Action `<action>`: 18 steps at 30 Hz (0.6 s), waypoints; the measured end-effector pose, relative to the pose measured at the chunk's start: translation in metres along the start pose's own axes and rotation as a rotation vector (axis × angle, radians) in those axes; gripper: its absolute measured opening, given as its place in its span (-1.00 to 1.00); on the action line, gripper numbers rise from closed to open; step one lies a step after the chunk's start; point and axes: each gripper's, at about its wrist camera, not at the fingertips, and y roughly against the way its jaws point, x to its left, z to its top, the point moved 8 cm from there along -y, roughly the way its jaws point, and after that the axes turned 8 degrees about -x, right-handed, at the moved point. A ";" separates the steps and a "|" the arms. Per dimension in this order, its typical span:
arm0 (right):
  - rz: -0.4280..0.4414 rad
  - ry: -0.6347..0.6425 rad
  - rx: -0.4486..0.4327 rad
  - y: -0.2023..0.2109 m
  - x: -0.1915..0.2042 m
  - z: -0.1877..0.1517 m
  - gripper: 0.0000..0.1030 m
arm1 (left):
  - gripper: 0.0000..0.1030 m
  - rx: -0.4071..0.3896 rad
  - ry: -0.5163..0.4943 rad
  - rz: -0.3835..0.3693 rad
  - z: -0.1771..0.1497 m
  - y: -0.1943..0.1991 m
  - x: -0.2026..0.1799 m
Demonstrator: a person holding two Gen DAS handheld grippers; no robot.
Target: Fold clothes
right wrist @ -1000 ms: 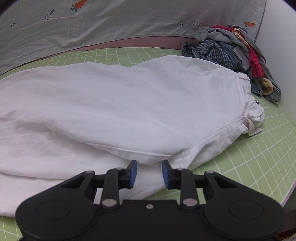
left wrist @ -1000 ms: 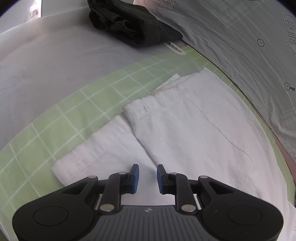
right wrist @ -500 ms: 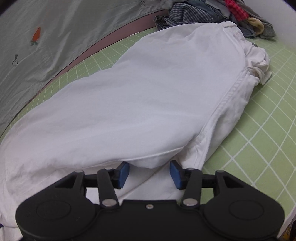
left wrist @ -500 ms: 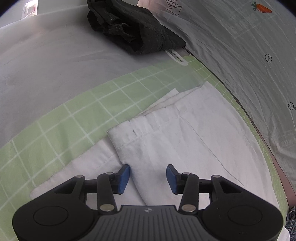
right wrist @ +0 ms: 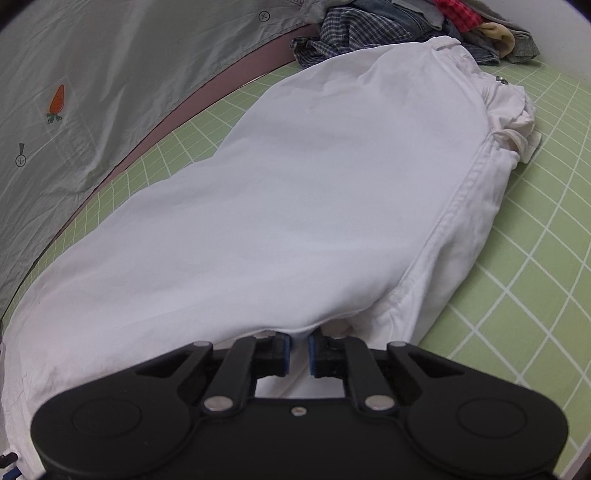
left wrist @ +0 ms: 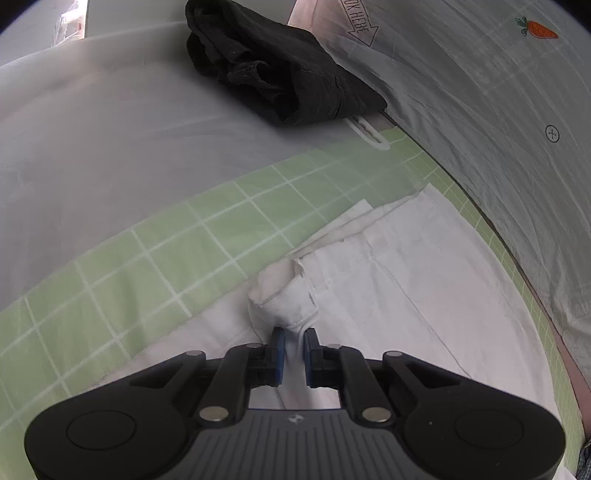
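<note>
In the left view, the left gripper is shut tight on a bunched corner of the white pants, pinching the hem at about 6 o'clock. The pants lie on the green mat and run off toward 3 o'clock. A black pile sits at 12 o'clock on a white sheet, well apart from the pants. A gray cloth with a carrot on it fills 1 to 3 o'clock.

In the right view, the right gripper has its blue pads close together on the near edge of the pants, at 6 o'clock. It looks like it grips that edge, though the cloth hides part of the pads. The waist end with a button lies near 1 o'clock. A heap of other clothes waits at 12 to 1 o'clock, touching the pants.

The pants look folded in half the long way, leg on leg. The short folds are left to do, and the heap is not folded yet.

Half a second ago both grippers were open wide above the cloth. Now both have closed, and the left one has pulled the hem corner up into a small lump
</note>
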 end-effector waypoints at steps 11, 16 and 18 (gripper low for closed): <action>0.061 0.024 -0.131 0.031 0.010 0.026 -0.90 | -0.92 -0.122 0.000 -0.086 0.014 0.055 -0.003; 0.092 0.024 -0.182 0.051 0.006 0.037 -0.92 | -0.92 -0.204 -0.058 -0.141 0.020 0.106 -0.007; 0.101 0.021 -0.194 0.061 0.001 0.040 -0.93 | -0.92 -0.217 -0.059 -0.153 0.017 0.125 -0.001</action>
